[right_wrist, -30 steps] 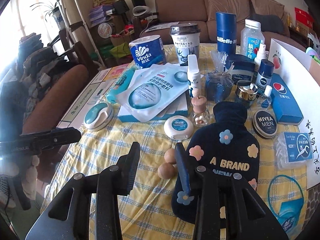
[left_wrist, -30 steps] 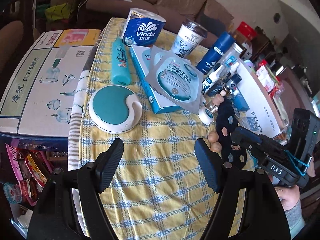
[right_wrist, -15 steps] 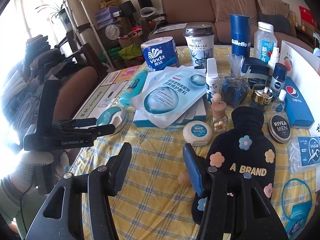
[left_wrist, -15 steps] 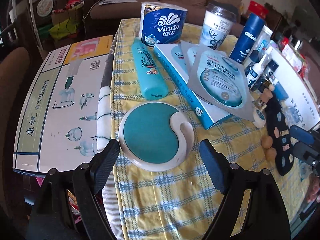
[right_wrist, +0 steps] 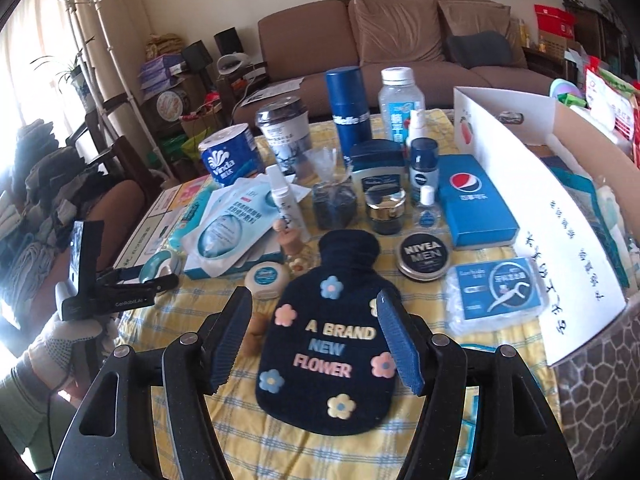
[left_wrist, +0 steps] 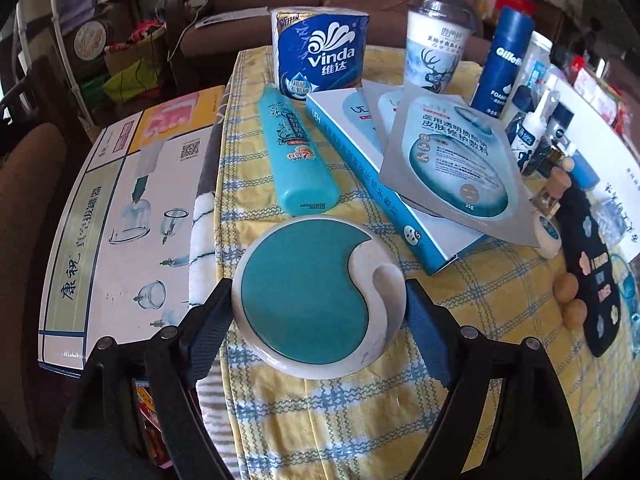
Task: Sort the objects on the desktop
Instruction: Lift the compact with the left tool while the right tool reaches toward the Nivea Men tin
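While my left claw (left_wrist: 318,312) straddles the round teal-and-white plastic case (left_wrist: 318,296) on the near left of the yellow checked tablecloth (left_wrist: 360,420), its pads stand just beside the rim and I cannot tell whether they touch. My right claw (right_wrist: 316,338) is opening, empty, its pads flanking the dark navy flowered hot-water-bottle cover (right_wrist: 328,344) without pressing it.

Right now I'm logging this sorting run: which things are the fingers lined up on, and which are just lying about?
In hand:
round teal-and-white case, between the left gripper fingers
dark flowered hot-water bottle cover, between the right gripper fingers, jaws opening

Lying about:
blue Vinda tissue roll
teal tube
round Nivea Men tin
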